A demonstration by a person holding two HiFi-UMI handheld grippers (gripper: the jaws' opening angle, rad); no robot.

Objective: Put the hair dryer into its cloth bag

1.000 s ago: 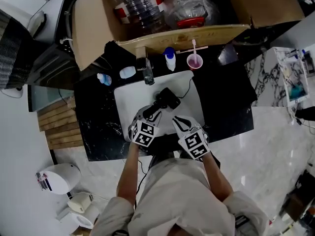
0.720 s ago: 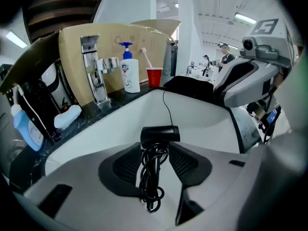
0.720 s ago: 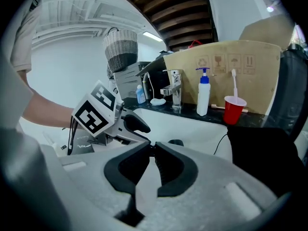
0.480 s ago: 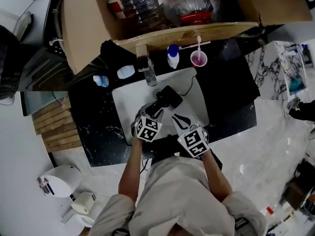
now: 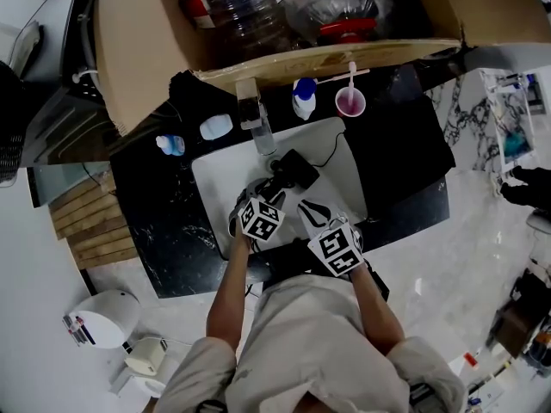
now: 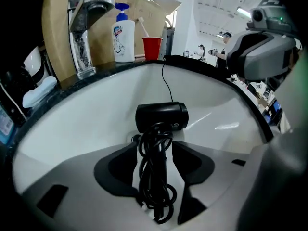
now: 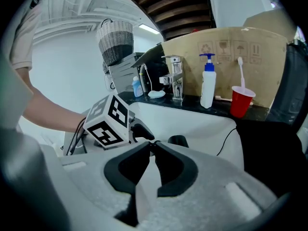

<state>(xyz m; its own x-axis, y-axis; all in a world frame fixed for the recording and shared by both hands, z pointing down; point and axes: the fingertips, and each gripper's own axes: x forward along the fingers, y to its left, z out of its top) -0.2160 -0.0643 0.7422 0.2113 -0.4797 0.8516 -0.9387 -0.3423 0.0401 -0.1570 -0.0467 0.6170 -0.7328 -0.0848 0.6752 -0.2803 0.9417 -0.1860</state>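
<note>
We are looking steeply down at a white sink (image 5: 215, 179) set in a black counter (image 5: 164, 231). The black hair dryer (image 5: 293, 169) is lying in the basin. In the left gripper view its barrel is lying crosswise and its handle is coming back toward us, with the cord (image 6: 156, 186) bundled in loops along the handle. A thin stretch of the cord is running up the far wall of the basin and over the rim.

We are holding the left gripper (image 5: 265, 193) low in the sink. Its jaws have just been opening. They are standing apart on either side of the handle and the bundled cord, which are lying between them. Bare basin is showing between the right pad and the bundle, so the jaws are not squeezing anything.

We are holding the right gripper (image 5: 307, 206) just beside it, over the near part of the basin. Its jaws are closed, tips meeting, with nothing between them.

Behind the sink, a chrome faucet (image 6: 84, 37), a white pump bottle (image 6: 123, 32) with a blue top and a red cup (image 6: 152, 47) holding a toothbrush are standing on the counter, in front of a cardboard panel (image 7: 226, 47).
</note>
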